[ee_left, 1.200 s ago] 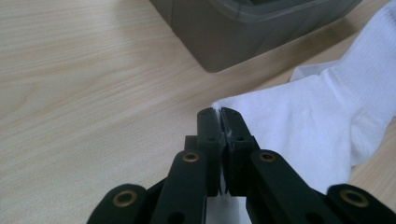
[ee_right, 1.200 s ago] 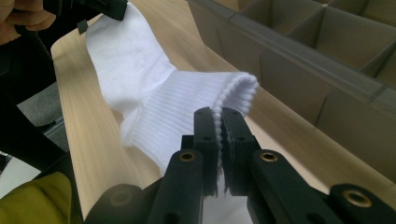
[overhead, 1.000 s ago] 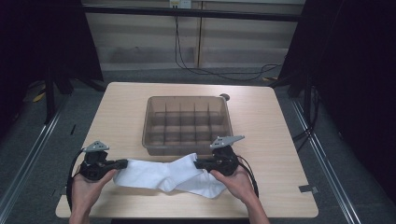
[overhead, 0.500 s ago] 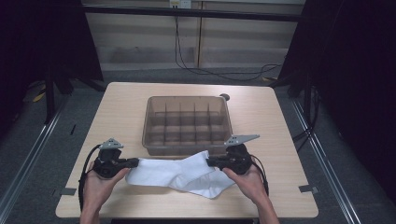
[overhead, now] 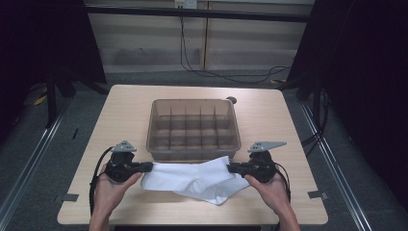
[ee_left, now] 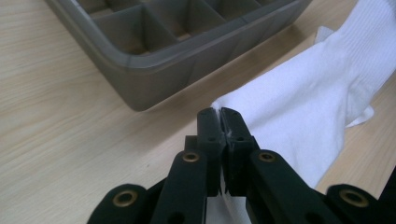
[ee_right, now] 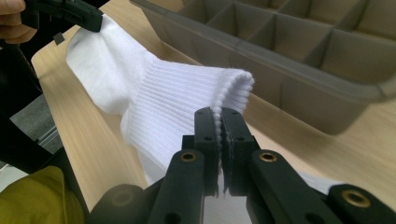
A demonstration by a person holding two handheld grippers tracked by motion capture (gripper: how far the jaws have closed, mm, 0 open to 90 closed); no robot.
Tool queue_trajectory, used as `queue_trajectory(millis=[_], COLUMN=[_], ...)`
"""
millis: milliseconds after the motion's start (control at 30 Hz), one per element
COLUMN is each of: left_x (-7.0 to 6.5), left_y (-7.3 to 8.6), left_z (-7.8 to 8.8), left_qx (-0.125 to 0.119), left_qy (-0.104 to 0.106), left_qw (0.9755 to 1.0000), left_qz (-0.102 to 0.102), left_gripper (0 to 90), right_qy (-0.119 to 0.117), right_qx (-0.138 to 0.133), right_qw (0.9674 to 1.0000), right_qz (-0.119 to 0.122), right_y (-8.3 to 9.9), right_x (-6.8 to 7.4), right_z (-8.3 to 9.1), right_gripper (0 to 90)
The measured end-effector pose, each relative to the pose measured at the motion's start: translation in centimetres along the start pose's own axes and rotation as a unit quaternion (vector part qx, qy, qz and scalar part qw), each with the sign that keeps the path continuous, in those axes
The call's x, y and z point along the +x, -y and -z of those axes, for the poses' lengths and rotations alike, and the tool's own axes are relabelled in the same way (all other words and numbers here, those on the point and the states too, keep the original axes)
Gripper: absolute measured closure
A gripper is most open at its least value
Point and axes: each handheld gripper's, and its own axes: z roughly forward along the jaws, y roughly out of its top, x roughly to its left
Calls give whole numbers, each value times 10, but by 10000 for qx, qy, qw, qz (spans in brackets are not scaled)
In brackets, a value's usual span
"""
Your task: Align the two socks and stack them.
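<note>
With the left claw (overhead: 147, 167) clamped on one end of the white sock (overhead: 192, 177) and the right claw (overhead: 233, 168) on its ribbed cuff, just in front of the divided tray (overhead: 194, 147) on the desk (overhead: 125, 108), I'd pull evenly so neither end slips.

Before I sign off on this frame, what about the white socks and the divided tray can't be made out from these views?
- How many white socks: overlapping layers in the high view hide the count.
- The sock edge between the left gripper jaws: hidden by the jaws, left gripper view.
- The divided tray: cut off by the top edge in both gripper views.
- The tray's compartment floors: too dim in the high view.
</note>
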Motion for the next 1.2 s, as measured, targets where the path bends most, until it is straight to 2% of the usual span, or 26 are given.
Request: queue_trajectory(millis=[133,267,433,533,633,833,1000,1067,1200], left_x=[-9,-15,-24,-29,-34,-35,-30,-29,-27], left_y=[-5,-9,-14,-16,-17,-17,-14,-12,-12], left_z=[-8,-17,-29,-38,-46,-62,-73,-77,-79], left_qx=[69,79,230,356,408,680,794,741,683], left_qy=[36,127,261,311,500,451,329,372,224], left_qw=[9999,9998,9992,9987,9978,9964,9959,9962,9969], left_qz=[-151,-143,-211,-180,-123,-214,-274,-262,-322], left_gripper=[878,878,877,878,877,877,875,871,842], right_qy=[78,173,275,338,481,475,529,549,631], right_qx=[-9,-44,-24,-1,76,214,289,328,458], right_qw=[9999,9997,9992,9987,9975,9961,9962,9960,9955], right_qz=[-63,-181,-302,-371,-503,-719,-624,-630,-547], right_y=[9,18,29,34,41,52,53,52,52], right_x=[-4,-9,-16,-20,-27,-41,-46,-48,-52], right_z=[10,20,30,35,37,29,18,13,2], right_gripper=[861,861,861,861,861,860,856,855,844])
